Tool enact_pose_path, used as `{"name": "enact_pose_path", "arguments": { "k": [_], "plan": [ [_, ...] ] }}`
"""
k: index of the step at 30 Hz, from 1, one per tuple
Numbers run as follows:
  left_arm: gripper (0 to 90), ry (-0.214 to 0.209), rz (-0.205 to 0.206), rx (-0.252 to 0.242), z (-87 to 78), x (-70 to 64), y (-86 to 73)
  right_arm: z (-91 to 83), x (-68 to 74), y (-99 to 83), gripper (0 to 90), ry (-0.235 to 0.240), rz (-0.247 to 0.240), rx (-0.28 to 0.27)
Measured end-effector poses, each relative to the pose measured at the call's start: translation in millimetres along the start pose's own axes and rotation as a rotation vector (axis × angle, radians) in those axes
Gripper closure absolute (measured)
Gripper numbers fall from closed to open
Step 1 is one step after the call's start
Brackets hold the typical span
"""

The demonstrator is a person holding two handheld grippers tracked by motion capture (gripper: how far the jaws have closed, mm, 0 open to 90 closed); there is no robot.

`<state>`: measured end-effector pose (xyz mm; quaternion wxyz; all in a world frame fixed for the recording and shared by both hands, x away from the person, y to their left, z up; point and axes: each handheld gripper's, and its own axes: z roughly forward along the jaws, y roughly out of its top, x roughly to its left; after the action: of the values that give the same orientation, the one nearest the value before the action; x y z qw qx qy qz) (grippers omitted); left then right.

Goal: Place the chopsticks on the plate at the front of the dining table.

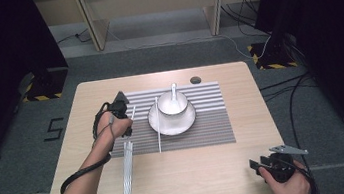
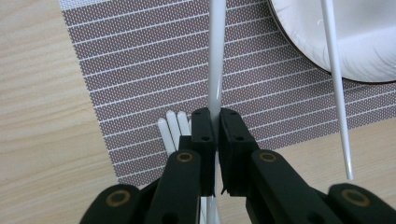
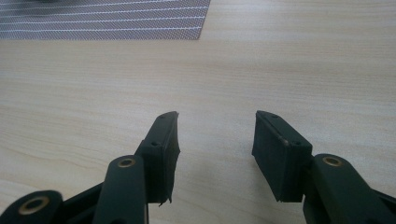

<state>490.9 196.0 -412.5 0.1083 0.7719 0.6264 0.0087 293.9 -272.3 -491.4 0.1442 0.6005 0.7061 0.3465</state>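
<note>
My left gripper (image 1: 128, 132) (image 2: 215, 112) is shut on a white chopstick (image 2: 215, 70) (image 1: 132, 115), holding it just over the left part of the striped placemat (image 1: 213, 121). A second white chopstick (image 1: 158, 126) (image 2: 336, 88) lies on the mat with its far end on the rim of the white plate (image 1: 190, 119) (image 2: 355, 51). A white bowl (image 1: 171, 103) with a spoon (image 1: 174, 89) stands on that plate. My right gripper (image 1: 258, 164) (image 3: 217, 116) is open above bare wood at the table's front right, with nothing between its jaws.
Several more white sticks (image 1: 128, 178) (image 2: 173, 128) lie in a bundle from the mat's left edge to the table's front edge. A round cable hole (image 1: 195, 80) sits at the back of the table. Cables and desk legs are on the floor beyond.
</note>
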Motion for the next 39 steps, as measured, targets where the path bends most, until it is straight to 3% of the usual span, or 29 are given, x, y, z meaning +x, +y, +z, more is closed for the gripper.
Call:
{"name": "enact_pose_path", "arguments": {
  "k": [39],
  "plan": [
    [85.3,-0.017,-0.003,-0.045,1.8,-11.0,11.2,0.8,-0.4,0.2,50.8,0.004,-0.005,0.000]
  ]
}}
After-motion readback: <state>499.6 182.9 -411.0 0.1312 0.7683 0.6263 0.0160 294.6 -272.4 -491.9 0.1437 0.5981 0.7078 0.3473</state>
